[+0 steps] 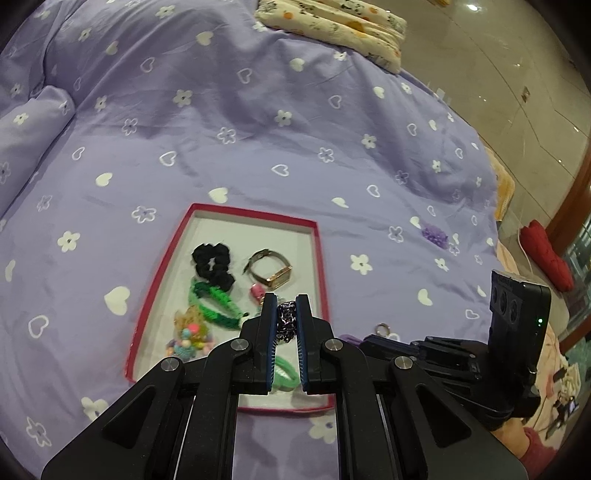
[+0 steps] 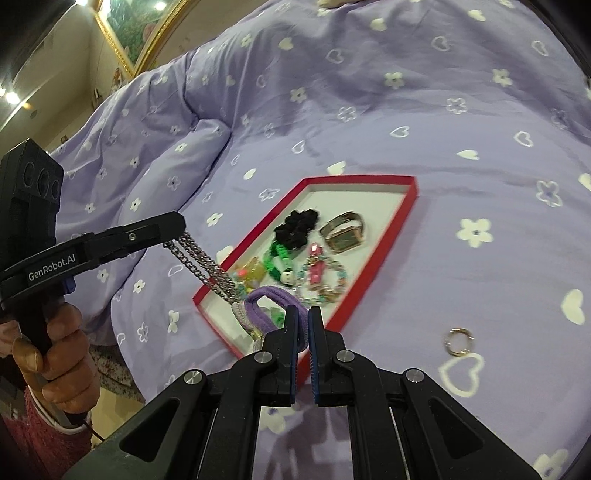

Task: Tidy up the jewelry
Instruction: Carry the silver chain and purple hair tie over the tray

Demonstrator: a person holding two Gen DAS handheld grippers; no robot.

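Note:
A red-rimmed tray (image 1: 173,254) (image 2: 413,192) lies on the purple bedspread. It holds a black scrunchie (image 1: 212,264) (image 2: 297,225), a gold watch (image 1: 267,271) (image 2: 343,232), a green bracelet (image 1: 214,301), a pink charm (image 2: 316,266) and bead pieces. My left gripper (image 1: 287,308) is shut on a silver chain (image 1: 286,321) over the tray's near part; in the right wrist view the chain (image 2: 201,264) hangs from it. My right gripper (image 2: 303,317) is shut on a purple hair tie (image 2: 271,299) above the tray's near corner.
A small metal ring (image 2: 458,341) (image 1: 382,328) lies on the bedspread right of the tray. A purple flower piece (image 1: 435,236) lies farther right. A floral pillow (image 1: 332,26) is at the far edge. Tiled floor and a red cushion (image 1: 546,258) lie beyond the bed's right side.

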